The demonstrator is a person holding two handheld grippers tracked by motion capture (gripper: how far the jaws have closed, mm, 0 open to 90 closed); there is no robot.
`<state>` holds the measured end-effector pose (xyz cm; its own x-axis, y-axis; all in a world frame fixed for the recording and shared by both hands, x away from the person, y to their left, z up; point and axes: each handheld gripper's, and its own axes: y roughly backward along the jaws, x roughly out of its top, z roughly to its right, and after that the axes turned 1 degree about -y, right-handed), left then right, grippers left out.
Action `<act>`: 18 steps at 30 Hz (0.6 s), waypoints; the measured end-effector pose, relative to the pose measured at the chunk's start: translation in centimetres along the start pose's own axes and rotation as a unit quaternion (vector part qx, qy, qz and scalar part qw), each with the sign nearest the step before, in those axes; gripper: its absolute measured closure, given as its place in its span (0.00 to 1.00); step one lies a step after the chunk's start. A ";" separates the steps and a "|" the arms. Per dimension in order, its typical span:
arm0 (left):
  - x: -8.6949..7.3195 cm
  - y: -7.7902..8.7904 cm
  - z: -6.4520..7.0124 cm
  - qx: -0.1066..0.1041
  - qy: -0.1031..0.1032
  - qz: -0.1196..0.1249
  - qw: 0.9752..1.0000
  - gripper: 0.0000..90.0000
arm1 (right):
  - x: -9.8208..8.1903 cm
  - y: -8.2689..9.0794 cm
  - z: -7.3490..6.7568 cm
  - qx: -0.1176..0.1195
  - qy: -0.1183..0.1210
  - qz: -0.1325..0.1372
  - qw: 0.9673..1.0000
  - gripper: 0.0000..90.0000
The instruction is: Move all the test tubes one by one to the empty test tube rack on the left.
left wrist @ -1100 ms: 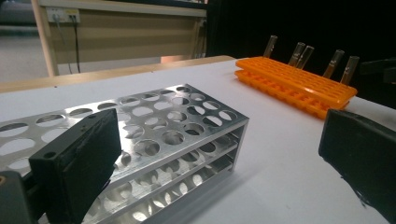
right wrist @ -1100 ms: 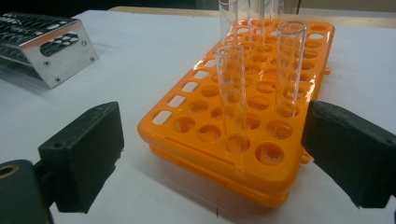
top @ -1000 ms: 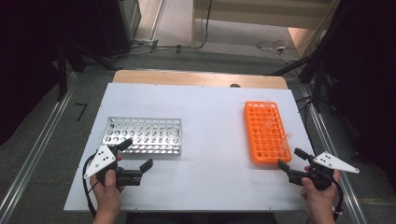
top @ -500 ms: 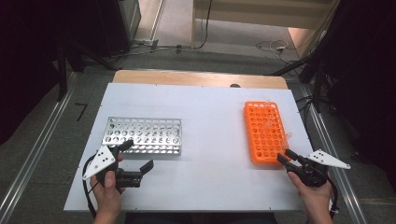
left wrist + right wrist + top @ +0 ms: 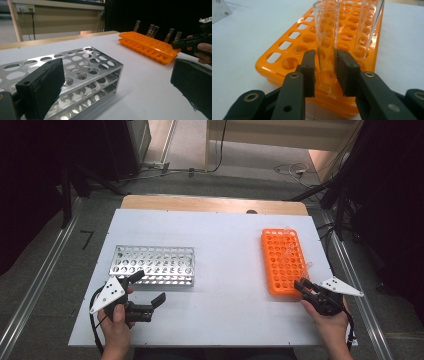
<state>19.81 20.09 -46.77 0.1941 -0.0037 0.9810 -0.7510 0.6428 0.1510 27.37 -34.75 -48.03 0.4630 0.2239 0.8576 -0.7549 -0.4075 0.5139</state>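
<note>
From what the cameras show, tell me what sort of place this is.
Probably a lab-style test bench: a white table holding an orange rack of glass tubes and an empty metal rack, with cables on the floor behind.

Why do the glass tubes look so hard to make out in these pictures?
High view: the clear test tubes nearly vanish against the orange rack from far off. Right gripper view: the nearest tube is sharp, with rack holes showing warped through the glass. Left gripper view: the silver rack glints, and the near jaws are blurred.

Clear glass test tube (image 5: 326,37) | empty, upright | near-corner hole of orange tube rack (image 5: 294,41), between gripper pads
</note>
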 end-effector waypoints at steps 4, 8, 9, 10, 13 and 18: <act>0.0 -0.1 0.2 0.011 -0.001 -0.001 1.000 0.00 | 0.0 0.0 0.0 -0.011 0.003 0.000 1.000 0.82; 0.2 -0.2 0.2 0.015 0.009 -0.002 1.000 0.00 | 0.0 0.1 0.0 -0.012 0.006 0.007 1.000 0.82; 0.2 -0.3 0.2 0.017 0.011 -0.003 1.000 0.00 | 0.1 0.3 0.0 -0.014 0.006 0.013 1.000 0.82; 0.3 -0.3 0.3 0.017 0.011 -0.004 1.000 0.00 | 0.3 0.5 0.0 -0.014 0.005 0.019 1.000 0.82; 0.4 -0.5 0.5 0.009 0.016 -0.008 1.000 0.00 | 0.9 1.1 0.0 -0.010 -0.001 0.034 0.999 0.82; 0.9 -0.8 0.9 -0.002 0.027 -0.005 1.000 0.00 | 2.2 2.2 -0.5 -0.005 -0.002 0.045 0.999 0.82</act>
<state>20.02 18.84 -45.92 0.2364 0.0313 0.9711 -0.7461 0.6461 0.1608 26.49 -34.74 -44.97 0.3950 0.1841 0.9001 -0.7975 -0.4177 0.4354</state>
